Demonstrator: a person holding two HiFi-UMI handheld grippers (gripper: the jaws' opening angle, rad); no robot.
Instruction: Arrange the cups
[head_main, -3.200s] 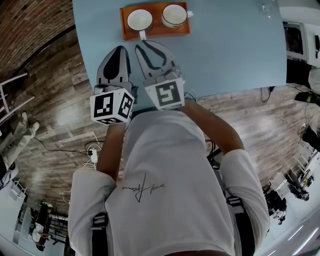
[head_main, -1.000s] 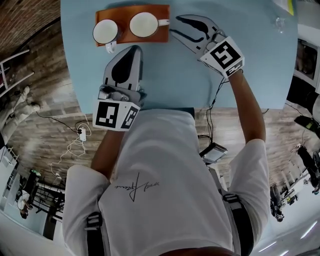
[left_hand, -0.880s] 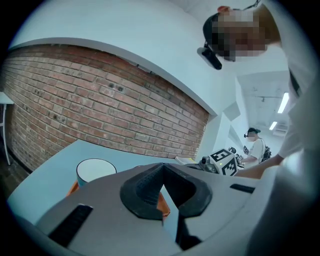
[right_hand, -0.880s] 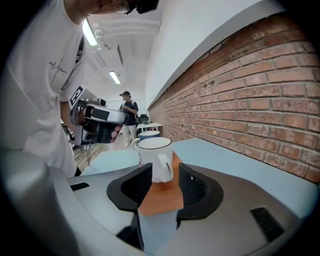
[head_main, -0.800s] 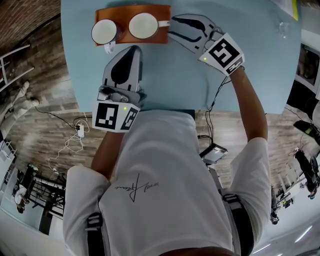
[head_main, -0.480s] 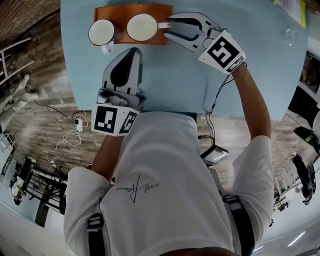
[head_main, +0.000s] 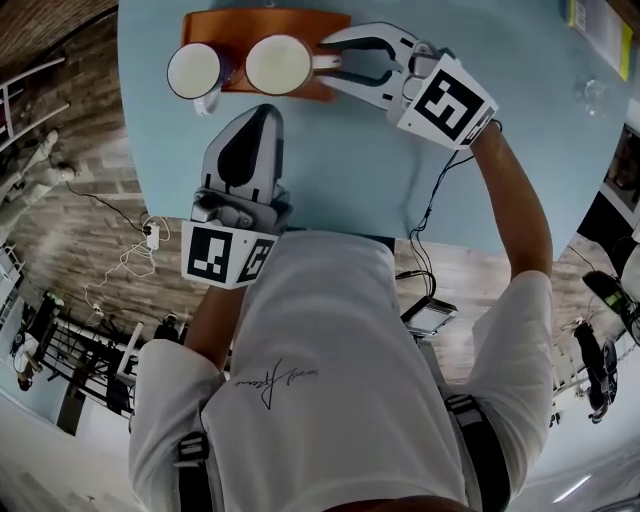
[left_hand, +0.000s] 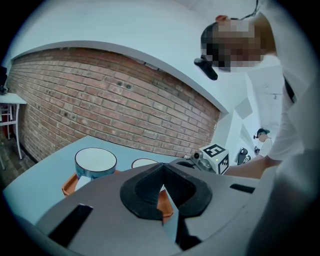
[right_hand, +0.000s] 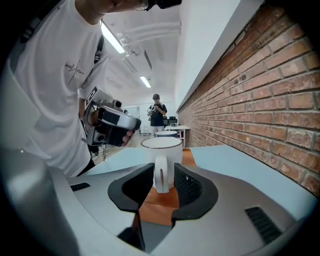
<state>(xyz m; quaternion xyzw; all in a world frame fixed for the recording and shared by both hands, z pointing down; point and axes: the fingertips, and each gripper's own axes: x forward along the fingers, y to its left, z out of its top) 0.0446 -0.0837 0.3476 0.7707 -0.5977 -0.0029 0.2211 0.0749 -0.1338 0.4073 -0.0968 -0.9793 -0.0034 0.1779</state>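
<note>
An orange tray (head_main: 300, 22) lies at the far side of the light blue table (head_main: 400, 150) and holds two cups. The blue-sided cup (head_main: 195, 70) stands on its left and the white cup (head_main: 278, 62) on its right, handle pointing right. My right gripper (head_main: 328, 63) is open, and the handle (right_hand: 162, 172) stands between its fingers with a little gap on each side. Beyond the white cup (right_hand: 161, 147) I see the other cup (right_hand: 166, 134). My left gripper (head_main: 264, 108) is shut and empty, just in front of the tray (left_hand: 70, 184), short of both cups (left_hand: 95, 162).
The table's near edge runs right in front of the person's body. A clear glass (head_main: 590, 92) and a yellow-edged item (head_main: 585, 18) sit at the far right of the table. A brick wall (left_hand: 125, 110) stands behind the table. A person (right_hand: 157, 115) stands far off.
My right gripper has swung out from the table's front to the right, then slid left until its open jaws straddle the white cup's handle. The left gripper has stayed in front of the tray.
</note>
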